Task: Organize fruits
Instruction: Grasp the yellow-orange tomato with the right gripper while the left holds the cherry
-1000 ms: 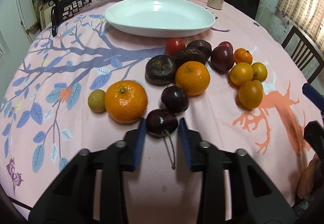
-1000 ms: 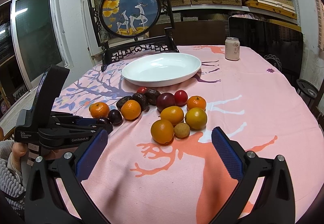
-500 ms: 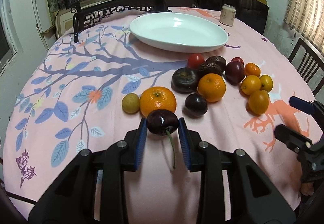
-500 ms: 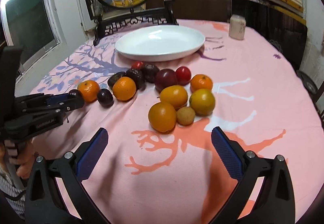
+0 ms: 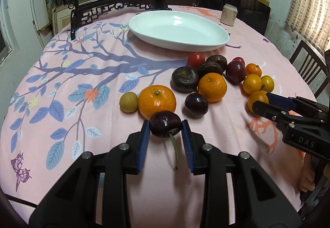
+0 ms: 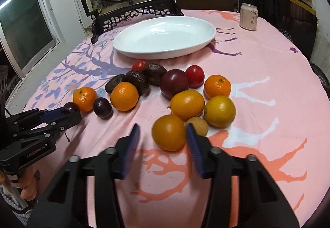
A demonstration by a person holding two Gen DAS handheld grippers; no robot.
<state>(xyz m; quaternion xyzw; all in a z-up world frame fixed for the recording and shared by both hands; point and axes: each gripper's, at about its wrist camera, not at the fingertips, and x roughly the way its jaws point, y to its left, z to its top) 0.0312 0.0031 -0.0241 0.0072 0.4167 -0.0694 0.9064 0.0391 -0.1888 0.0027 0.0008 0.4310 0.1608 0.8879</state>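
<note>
The left gripper is pinching a dark cherry between both pads, stem dangling toward 6 o'clock. The right gripper is sitting partly open, straddling an orange kumquat without squeezing. A white plate is waiting at 12 o'clock beyond the fruit.

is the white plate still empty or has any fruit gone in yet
Empty. Both wrist views show the white plate with a bare inside; the fruit lies on the tablecloth in front of it, apart from a cherry clamped in the left gripper.

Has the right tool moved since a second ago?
Yes. The right tool has come forward toward the white dish, now straddling the nearest orange fruit.
</note>
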